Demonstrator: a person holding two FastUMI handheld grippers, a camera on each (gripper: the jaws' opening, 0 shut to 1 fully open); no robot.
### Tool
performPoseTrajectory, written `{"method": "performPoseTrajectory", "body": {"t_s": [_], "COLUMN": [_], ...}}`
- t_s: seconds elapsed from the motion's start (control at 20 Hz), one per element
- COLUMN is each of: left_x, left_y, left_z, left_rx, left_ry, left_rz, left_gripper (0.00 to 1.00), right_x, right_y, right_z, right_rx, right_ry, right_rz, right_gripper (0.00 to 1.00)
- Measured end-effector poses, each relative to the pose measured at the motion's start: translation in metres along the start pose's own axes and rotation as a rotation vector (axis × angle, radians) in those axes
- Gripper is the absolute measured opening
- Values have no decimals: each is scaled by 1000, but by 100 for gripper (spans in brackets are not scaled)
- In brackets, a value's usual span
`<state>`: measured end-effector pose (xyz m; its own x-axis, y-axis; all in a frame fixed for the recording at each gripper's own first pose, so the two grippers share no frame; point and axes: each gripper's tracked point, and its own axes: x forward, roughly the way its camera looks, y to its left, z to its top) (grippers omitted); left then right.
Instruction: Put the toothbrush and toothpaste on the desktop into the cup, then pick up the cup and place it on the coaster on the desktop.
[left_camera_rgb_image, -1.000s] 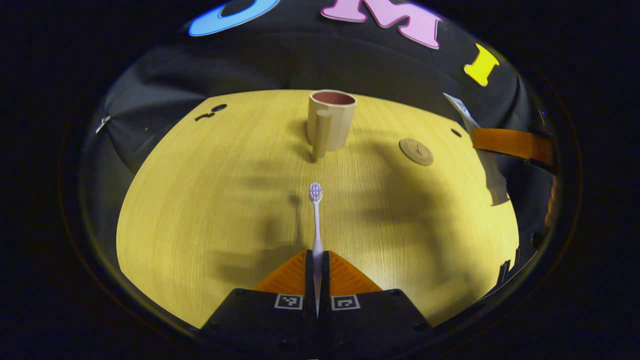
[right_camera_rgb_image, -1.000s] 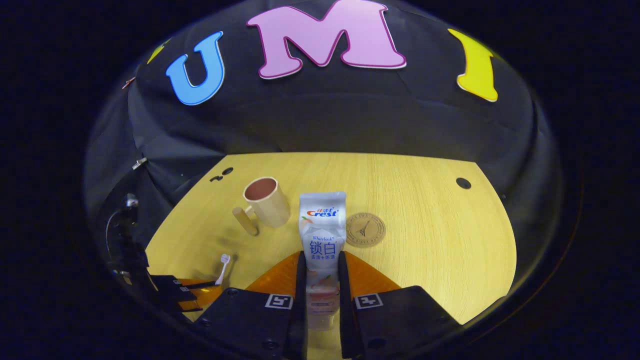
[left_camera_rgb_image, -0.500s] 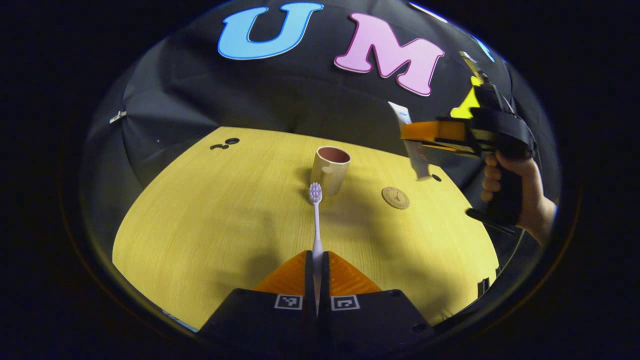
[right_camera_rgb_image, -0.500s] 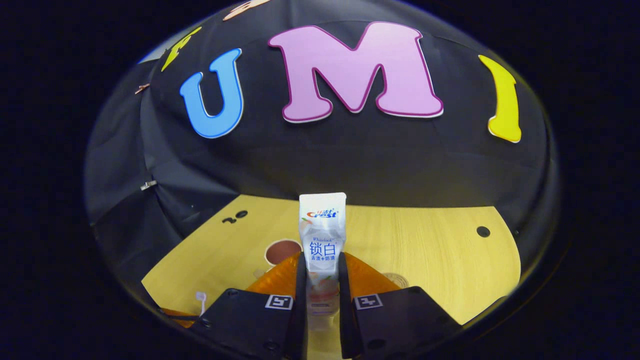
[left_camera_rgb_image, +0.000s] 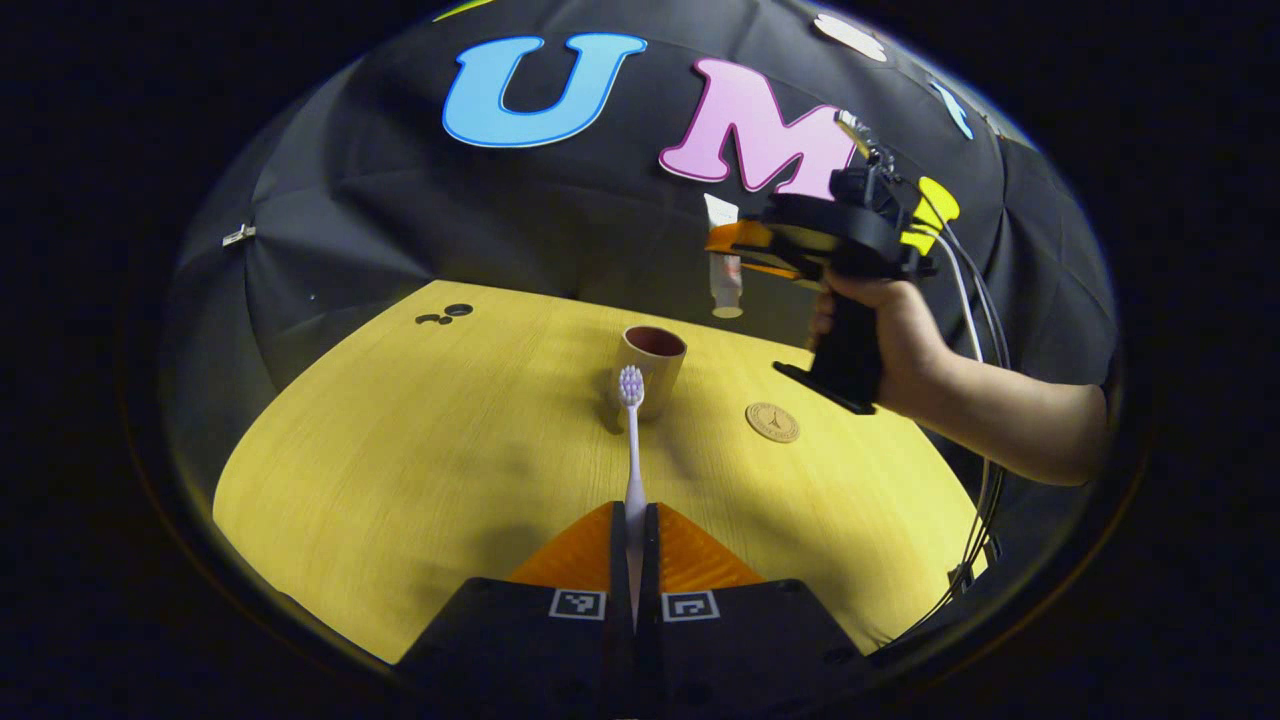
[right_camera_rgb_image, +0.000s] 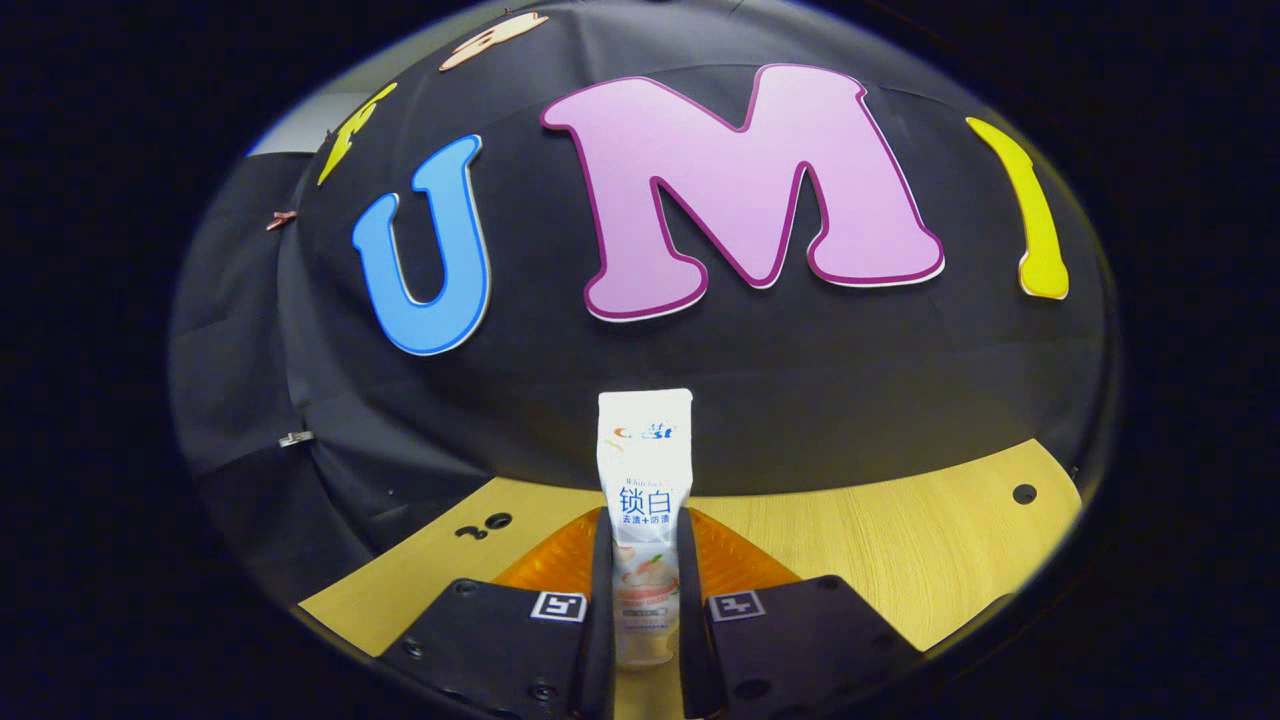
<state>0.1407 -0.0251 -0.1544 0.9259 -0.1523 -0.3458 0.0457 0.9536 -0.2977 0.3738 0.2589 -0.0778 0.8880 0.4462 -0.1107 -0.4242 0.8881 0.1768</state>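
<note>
— Two tools are up over the bench (left_camera_rgb_image: 400, 450); what does each one hold?

— Starting at the left: the left tool (left_camera_rgb_image: 634, 530) is closed tight on the handle of the toothbrush (left_camera_rgb_image: 631, 440), whose bristled head points forward toward the cup (left_camera_rgb_image: 651, 365).

— And the bench itself?

— Pale yellow wood grain with soft shadows across it, a few small dark holes near its far left corner, and black cloth hanging behind and around it as the booth wall. The cup stands upright near the middle, its handle toward the camera. The round coaster (left_camera_rgb_image: 772, 422) lies flat to the right of it, apart from it.

— Further right?

— A hand (left_camera_rgb_image: 895, 340) grips the right tool (left_camera_rgb_image: 735, 250), raised above the bench, up and to the right of the cup. In the right gripper view its fingers (right_camera_rgb_image: 600, 590) pinch the toothpaste (right_camera_rgb_image: 644, 500) on both sides, the tube's flat end pointing forward against the black cloth.
</note>
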Motion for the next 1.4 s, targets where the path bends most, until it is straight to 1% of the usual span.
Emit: {"method": "performPoseTrajectory", "body": {"t_s": [0.05,0.15,0.35,0.4,0.45,0.65,0.7,0.75,0.8,0.85,0.95,1.0,1.05,1.1,1.2,1.25,1.4], "left_x": [3,7,11,13,15,22,24,30,34,40,45,47,50,52,56,62,73], "left_y": [1,1,4,7,10,19,19,20,20,18,14,13,12,9,1,-5,-14], "left_z": [-4,-10,-15,-17,-17,-11,-8,-6,-3,0,2,4,6,9,25,36,78], "left_rx": [-20,-65,-131,-141,-145,-132,-130,-129,-130,-133,-138,-129,-118,-108,-108,-110,-81], "left_ry": [-1,-10,-45,-47,-48,-70,-79,-92,-105,-114,-128,-136,-139,-144,-169,-184,-246], "left_rz": [-7,-15,-48,-52,-50,-52,-55,-62,-67,-71,-88,-92,-92,-94,-109,-119,-129], "left_gripper": [6,6,6,6,6,6,6,6,6,6,6,6,6,6,6,6,6], "right_x": [7,20,37,39,42,48,49,48,48,46,42,38,34,28,14,8,-13], "right_y": [0,-1,8,11,13,15,15,17,21,24,24,24,20,16,-2,-12,-47], "right_z": [-3,-13,-33,-40,-46,-70,-75,-79,-84,-88,-93,-94,-95,-97,-97,-95,-84], "right_rx": [11,20,10,1,-5,-24,-19,-20,-25,-44,-64,-57,-47,-30,13,29,57], "right_ry": [-5,-9,-23,-25,-22,-19,-19,-20,-27,-24,-36,-39,-34,-21,1,-6,-17], "right_rz": [-5,-12,13,22,29,45,50,60,83,101,122,127,123,123,100,80,14], "right_gripper": [29,29,30,24,30,31,26,33,33,37,39,51,68,63,87,100,98]}}
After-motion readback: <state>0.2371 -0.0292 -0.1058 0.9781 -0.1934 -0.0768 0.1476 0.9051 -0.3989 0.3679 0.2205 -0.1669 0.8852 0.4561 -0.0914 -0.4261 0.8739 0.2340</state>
